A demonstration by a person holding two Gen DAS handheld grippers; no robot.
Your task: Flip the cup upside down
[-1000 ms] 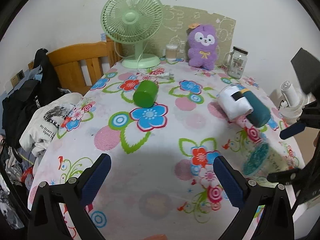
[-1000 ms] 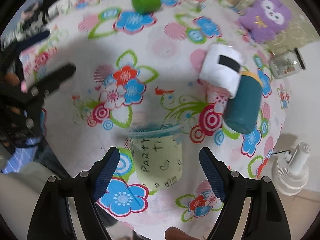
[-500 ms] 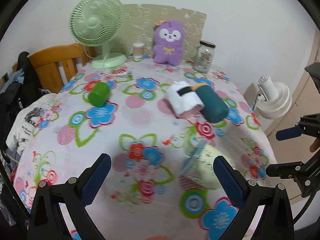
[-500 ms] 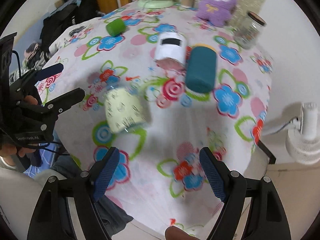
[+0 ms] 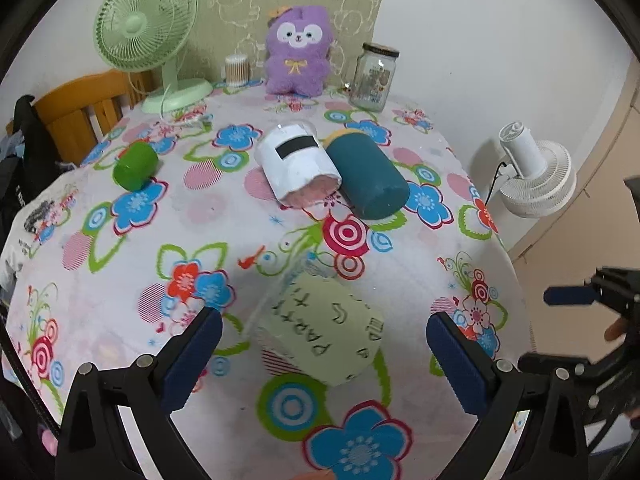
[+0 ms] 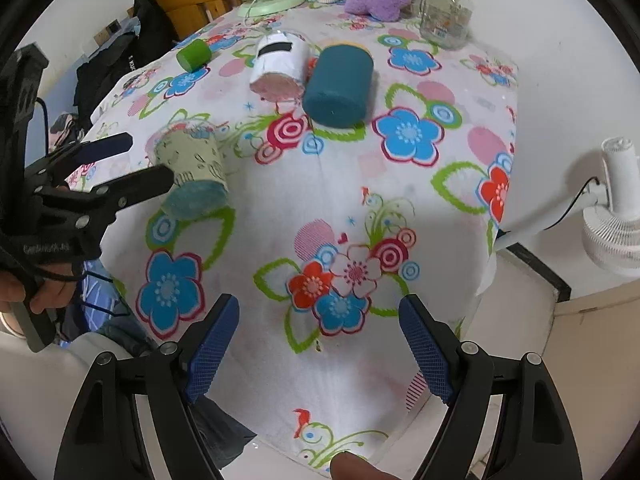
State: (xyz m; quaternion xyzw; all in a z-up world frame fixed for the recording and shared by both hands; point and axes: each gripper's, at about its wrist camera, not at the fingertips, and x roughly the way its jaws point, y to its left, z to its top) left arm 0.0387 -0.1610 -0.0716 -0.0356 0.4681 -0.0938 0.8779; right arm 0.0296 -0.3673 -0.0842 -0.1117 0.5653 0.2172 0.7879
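Two wrist views, shared table (image 5: 120,280)

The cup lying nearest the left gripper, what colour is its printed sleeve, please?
Pale green with dark lettering, on the cup; clearest in the left wrist view.

Both the left gripper (image 5: 322,354) and right gripper (image 6: 320,350) hover with fingers spread wide.

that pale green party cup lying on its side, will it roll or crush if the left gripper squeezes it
The party cup lies on its side on the tablecloth, so a nudge would probably make it roll, likely in a curve since it tapers. Its clear rim looks like thin plastic, so it is probably light and may flex under a hard squeeze. The left gripper is open around it.
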